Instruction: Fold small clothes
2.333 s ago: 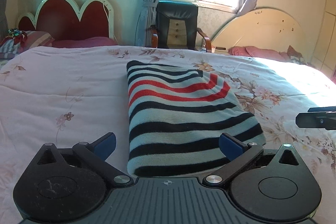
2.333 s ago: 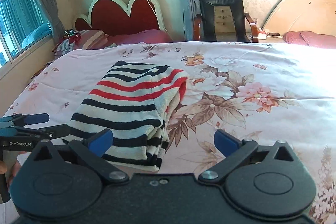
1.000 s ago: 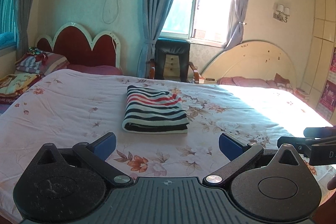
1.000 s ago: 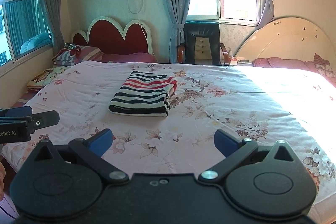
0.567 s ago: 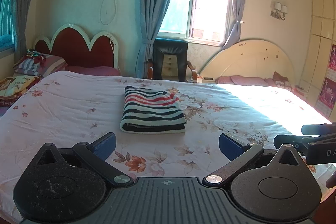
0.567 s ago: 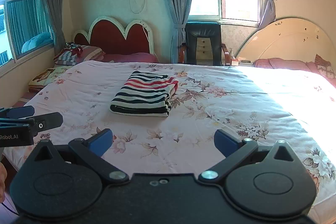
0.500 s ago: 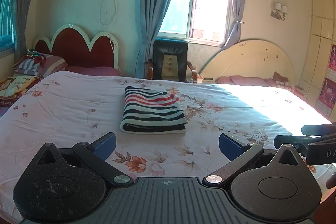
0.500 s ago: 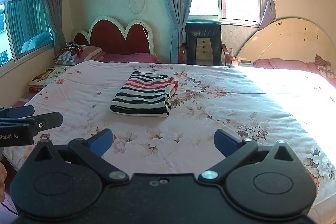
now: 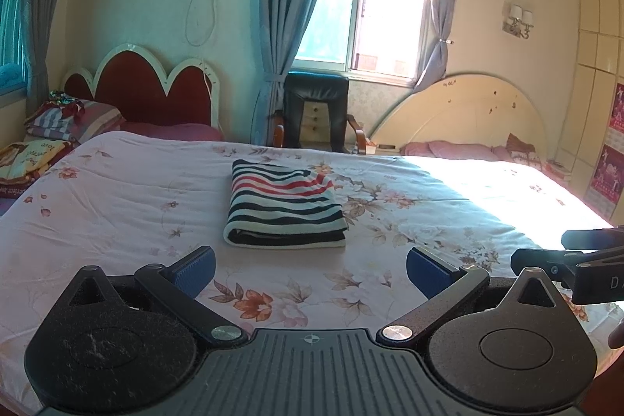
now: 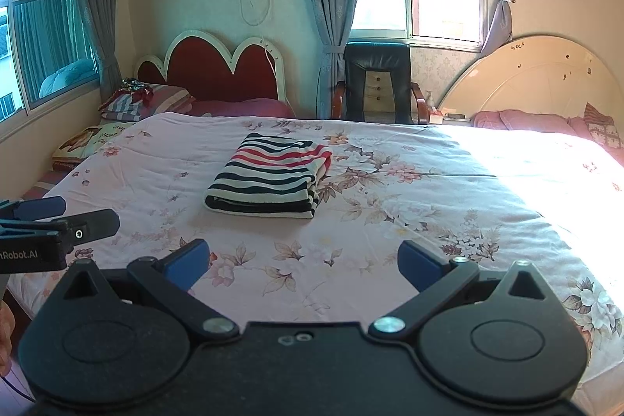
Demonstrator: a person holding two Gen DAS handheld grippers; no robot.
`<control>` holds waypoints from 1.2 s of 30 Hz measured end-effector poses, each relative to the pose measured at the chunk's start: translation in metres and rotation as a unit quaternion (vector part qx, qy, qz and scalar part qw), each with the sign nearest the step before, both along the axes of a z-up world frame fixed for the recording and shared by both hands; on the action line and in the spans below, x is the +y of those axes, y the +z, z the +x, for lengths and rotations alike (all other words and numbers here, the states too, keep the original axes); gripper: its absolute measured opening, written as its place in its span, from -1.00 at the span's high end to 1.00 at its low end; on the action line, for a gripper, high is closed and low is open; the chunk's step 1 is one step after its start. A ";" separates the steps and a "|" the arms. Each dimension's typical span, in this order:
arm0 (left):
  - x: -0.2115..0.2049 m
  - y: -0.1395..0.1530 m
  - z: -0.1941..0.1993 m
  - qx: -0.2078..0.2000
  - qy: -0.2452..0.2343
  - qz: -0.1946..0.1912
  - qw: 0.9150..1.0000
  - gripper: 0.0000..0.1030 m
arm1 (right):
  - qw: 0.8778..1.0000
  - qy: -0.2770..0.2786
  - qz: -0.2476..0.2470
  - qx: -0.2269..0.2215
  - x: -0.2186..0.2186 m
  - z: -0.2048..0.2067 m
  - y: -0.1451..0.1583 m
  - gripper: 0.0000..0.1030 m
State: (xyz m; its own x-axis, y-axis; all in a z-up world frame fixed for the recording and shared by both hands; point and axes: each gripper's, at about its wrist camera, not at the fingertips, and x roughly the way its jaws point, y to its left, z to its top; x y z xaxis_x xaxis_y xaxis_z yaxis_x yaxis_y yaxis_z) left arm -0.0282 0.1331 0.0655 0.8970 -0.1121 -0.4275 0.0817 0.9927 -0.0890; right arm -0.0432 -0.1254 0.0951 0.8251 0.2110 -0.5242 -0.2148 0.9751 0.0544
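Floral bedspread (image 9: 117,205), black armchair (image 9: 316,104), pillows (image 10: 152,100).

The striped garment (image 9: 286,203) looks like soft, ribbed knit cloth. The bedspread (image 9: 117,197) is smooth, matt floral cloth. The chair (image 10: 377,80) at upper centre looks like glossy black leather.

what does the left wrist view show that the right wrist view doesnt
Only the left wrist view shows the red posters on the cupboard wall and the right gripper from the side.

Only the right wrist view shows the side window and the left gripper from the side.

Both show the folded striped garment on the floral bedspread, the black chair and both headboards.
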 end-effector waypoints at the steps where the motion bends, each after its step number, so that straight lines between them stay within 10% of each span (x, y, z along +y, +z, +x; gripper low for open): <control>1: -0.001 0.000 0.000 -0.001 0.000 0.001 1.000 -1.00 | 1.000 0.000 0.000 0.000 0.000 0.000 0.000 -0.98; 36: -0.003 0.000 0.000 -0.007 -0.005 0.005 1.000 -1.00 | 1.000 0.000 -0.003 0.001 -0.001 0.007 -0.002 -0.98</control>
